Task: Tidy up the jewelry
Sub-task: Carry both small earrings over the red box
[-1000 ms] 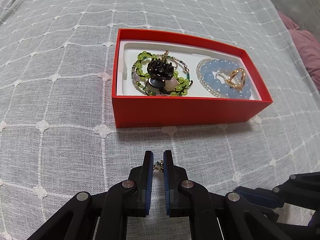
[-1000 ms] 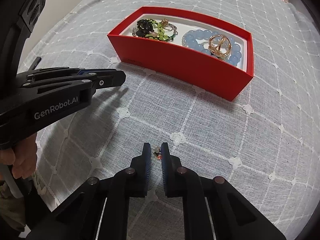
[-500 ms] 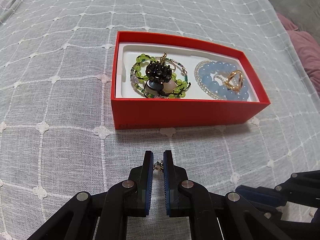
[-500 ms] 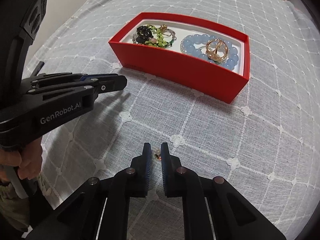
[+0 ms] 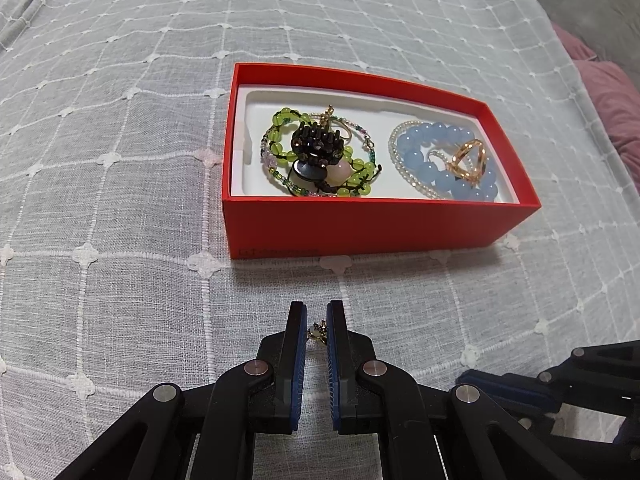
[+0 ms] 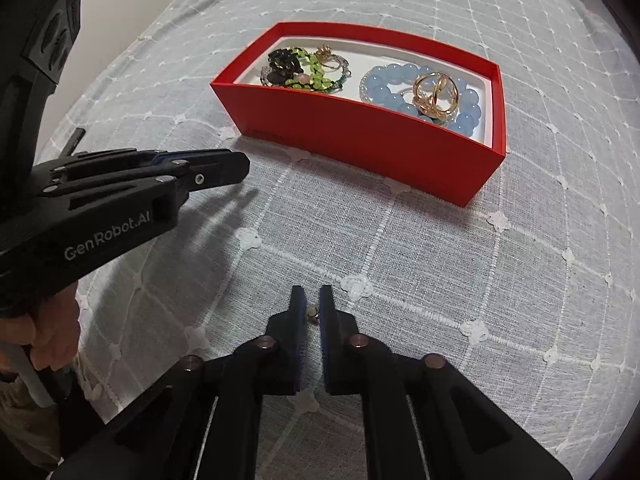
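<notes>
A red box point(image 5: 360, 224) with a white liner sits on the grey cloth; it also shows in the right wrist view point(image 6: 360, 136). Inside lie a green bead bracelet point(image 5: 280, 148), a black hair claw point(image 5: 318, 146), a blue bead bracelet point(image 5: 436, 160) and a gold ring piece point(image 5: 468, 160). My left gripper point(image 5: 316, 316) is shut on a small earring point(image 5: 318, 330), held above the cloth in front of the box. My right gripper point(image 6: 312, 294) is shut on another small earring point(image 6: 312, 313), nearer me and to the right.
A grey quilted cloth with white grid stitching point(image 5: 120, 200) covers the whole surface. A pink cushion point(image 5: 608, 96) lies at the far right. The left gripper body point(image 6: 120, 200) and the hand holding it fill the left of the right wrist view.
Both grippers have drawn back a little from the box, each still holding its earring. The box looks slightly farther off in both views.
</notes>
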Motion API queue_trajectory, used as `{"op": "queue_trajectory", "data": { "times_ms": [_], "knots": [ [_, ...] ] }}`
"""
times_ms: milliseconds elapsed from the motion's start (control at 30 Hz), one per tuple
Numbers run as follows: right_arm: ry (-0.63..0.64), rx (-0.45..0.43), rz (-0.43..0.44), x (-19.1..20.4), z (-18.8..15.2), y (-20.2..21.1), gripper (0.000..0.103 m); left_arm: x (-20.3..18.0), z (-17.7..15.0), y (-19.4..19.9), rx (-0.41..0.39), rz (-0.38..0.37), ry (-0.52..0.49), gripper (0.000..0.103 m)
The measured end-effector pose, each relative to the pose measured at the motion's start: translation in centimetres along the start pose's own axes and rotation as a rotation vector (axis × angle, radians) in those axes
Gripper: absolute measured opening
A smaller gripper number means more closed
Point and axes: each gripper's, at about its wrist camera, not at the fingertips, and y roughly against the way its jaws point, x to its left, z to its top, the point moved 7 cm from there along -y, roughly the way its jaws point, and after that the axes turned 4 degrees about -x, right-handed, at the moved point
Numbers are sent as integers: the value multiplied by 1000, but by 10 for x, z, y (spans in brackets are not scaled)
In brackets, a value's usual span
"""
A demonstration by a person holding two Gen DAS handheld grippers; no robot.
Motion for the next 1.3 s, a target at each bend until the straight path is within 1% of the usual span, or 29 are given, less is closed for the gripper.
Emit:
{"op": "queue_trajectory", "data": {
  "times_ms": [233,667,1033,1300],
  "knots": [
    [1,1,-5,-1,0,2,5,0,0,0,-1,0,-3,5],
    [-7,-27,9,0,5,12,5,-3,4,10,-25,-5,-13,5],
    [-15,-83,34,0,12,33,5,-11,8,27,-71,-6,-37,5],
    [-18,-127,48,-2,19,49,5,-18,10,34,-110,26,-76,5]
  ]
}}
